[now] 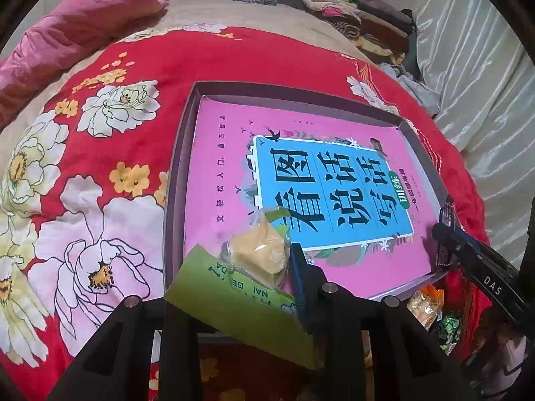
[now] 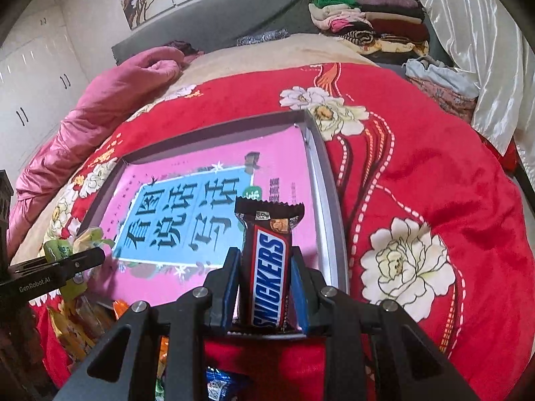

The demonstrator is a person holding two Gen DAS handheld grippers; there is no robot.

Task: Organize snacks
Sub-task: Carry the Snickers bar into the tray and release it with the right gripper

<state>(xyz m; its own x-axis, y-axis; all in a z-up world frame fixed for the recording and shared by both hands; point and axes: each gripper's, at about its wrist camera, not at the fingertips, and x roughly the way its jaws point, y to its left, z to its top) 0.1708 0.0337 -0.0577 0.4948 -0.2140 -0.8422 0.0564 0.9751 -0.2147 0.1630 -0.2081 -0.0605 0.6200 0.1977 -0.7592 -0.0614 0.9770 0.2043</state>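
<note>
In the left wrist view, the left gripper (image 1: 234,277) has its jaws closed on a green snack packet (image 1: 240,297) with a yellow cake showing through its clear end. The packet hangs over the near left corner of a shallow grey tray (image 1: 180,153), which lies on a red flowered blanket (image 1: 100,133) spread over a bed. Inside the tray lies a pink book (image 1: 227,153) with a blue title panel. At the right edge the right gripper (image 1: 444,234) reaches in over the tray's near right corner, holding a dark wrapper whose detail cannot be made out here. A few loose wrapped snacks (image 1: 426,304) lie just below the tray's near edge. Folded clothes (image 1: 351,6) are piled at the far end of the bed, and a pink pillow (image 1: 83,10) lies far left.

In the right wrist view, the right gripper (image 2: 265,267) has its jaws gripping a Snickers bar (image 2: 269,264) upright, its crimped end pointing away, above the near right part of the tray (image 2: 326,207) and the book (image 2: 180,200). The left gripper (image 2: 83,259) shows at the left with the green packet (image 2: 60,250).
</note>
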